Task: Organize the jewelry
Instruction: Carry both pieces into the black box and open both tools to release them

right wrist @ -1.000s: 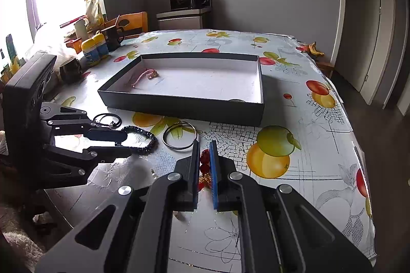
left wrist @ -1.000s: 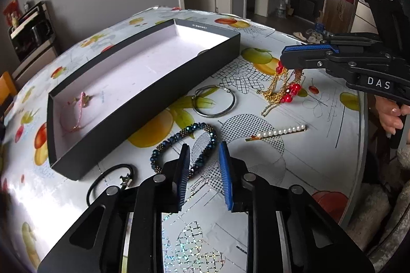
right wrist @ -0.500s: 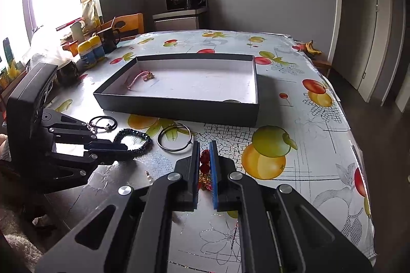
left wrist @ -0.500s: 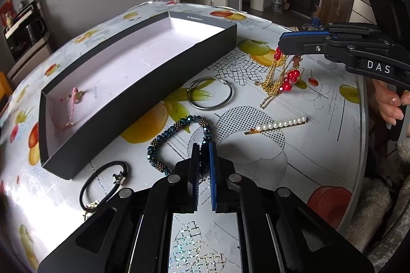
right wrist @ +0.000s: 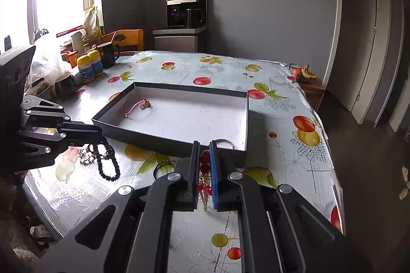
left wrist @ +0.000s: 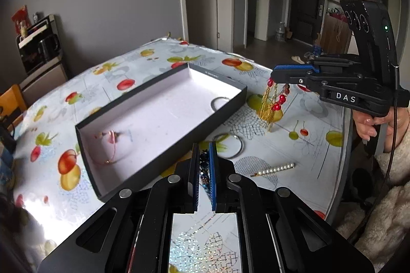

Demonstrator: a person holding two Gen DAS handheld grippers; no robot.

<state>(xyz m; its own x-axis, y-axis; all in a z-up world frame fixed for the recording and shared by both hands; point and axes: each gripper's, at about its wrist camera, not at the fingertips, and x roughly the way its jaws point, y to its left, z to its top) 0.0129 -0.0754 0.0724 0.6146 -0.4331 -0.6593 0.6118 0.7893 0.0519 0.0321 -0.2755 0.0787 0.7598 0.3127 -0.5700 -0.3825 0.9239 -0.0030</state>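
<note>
Currently my left gripper [left wrist: 204,165] is pinched onto the dark blue beaded bracelet [right wrist: 107,160], which hangs off the table as a loop below the fingertips, just short of the near wall of the shallow black cardboard box with a white floor [left wrist: 164,161]. My right gripper [right wrist: 204,170] is clamped on the gold chain piece with red beads [left wrist: 274,104], its strands dangling clear above the fruit-print tablecloth [left wrist: 315,129], beside the box's end. Inside the box I note a pink thin bracelet [right wrist: 135,105] near one end and a silver ring-like hoop [right wrist: 224,143] in the corner by my right fingers. On the cloth: a plain silver bangle [left wrist: 230,146] and a pearl-studded gold hair clip [left wrist: 275,169].
</note>
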